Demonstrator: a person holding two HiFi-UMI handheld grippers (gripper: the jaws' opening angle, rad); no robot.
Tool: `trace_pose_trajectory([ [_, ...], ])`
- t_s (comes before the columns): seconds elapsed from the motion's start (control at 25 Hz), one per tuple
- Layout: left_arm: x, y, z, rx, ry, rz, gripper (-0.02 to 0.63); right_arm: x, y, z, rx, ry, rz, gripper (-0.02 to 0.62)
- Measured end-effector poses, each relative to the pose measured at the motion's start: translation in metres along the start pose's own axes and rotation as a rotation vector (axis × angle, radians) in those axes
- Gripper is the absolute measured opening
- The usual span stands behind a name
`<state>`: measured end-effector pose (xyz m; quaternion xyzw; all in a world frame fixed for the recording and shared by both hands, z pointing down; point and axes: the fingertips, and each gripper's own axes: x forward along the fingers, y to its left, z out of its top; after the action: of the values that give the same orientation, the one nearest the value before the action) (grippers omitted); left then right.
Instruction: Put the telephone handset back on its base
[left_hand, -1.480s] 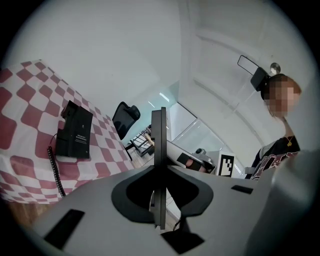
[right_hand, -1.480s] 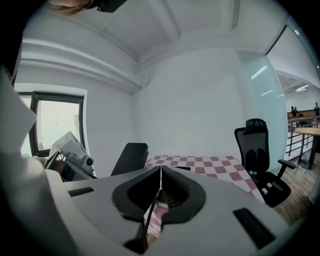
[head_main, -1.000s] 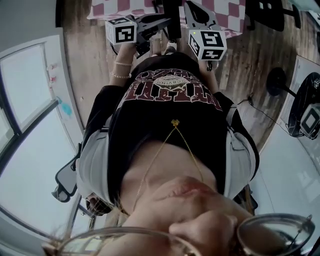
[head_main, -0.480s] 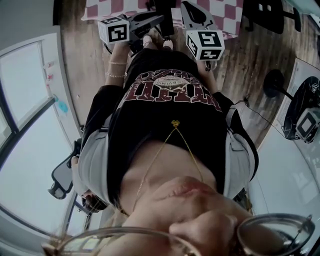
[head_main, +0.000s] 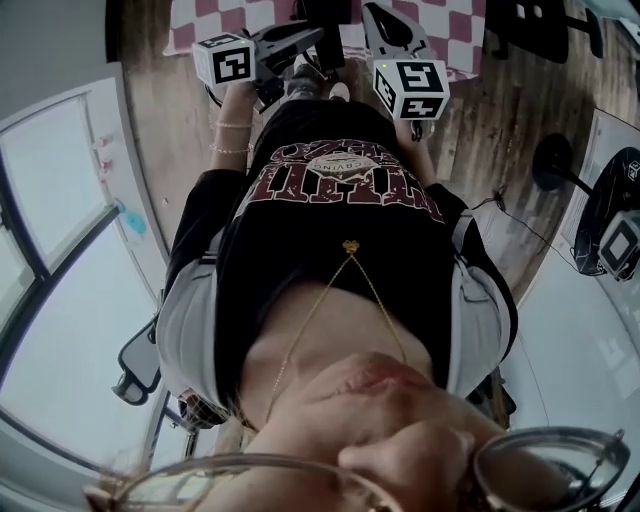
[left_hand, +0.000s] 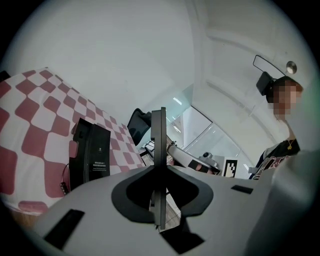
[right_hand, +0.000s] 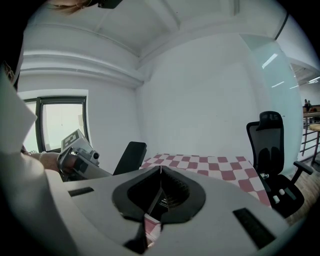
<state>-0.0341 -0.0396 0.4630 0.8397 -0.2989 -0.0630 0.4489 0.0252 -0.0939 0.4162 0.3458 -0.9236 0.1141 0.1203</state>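
Pointing over a checked table, the left gripper has its jaws pressed together with nothing between them. The right gripper is likewise closed and empty. Ahead and left of the left gripper stands a black box with a cord; the handset itself cannot be made out.

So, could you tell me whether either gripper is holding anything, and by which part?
Nothing is held: the left gripper and the right gripper both have jaws together with nothing between them.
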Motion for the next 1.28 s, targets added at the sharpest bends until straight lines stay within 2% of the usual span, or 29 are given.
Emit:
trace_pose_trajectory([
  [0.2, -0.002, 0.009, 0.021, 0.016, 0.024, -0.006, 0.075, 0.021, -0.003, 0.009, -0.001, 0.0, -0.017, 0.023],
  [0.76, -0.01, 0.075, 0.043, -0.067, 0.096, -0.029, 0.075, 0.076, -0.01, 0.013, 0.042, 0.031, -0.092, 0.023],
  [0.96, -0.01, 0.089, 0.056, -0.069, 0.122, -0.027, 0.075, 0.089, -0.012, 0.012, 0.055, 0.049, -0.136, 0.023],
  [1.16, -0.003, 0.118, 0.041, -0.131, 0.134, -0.04, 0.075, 0.091, -0.019, 0.008, 0.073, 0.052, -0.19, 0.023],
  [1.28, 0.002, 0.116, 0.044, -0.121, 0.181, -0.046, 0.074, 0.097, -0.023, 0.005, 0.085, 0.058, -0.217, 0.023],
])
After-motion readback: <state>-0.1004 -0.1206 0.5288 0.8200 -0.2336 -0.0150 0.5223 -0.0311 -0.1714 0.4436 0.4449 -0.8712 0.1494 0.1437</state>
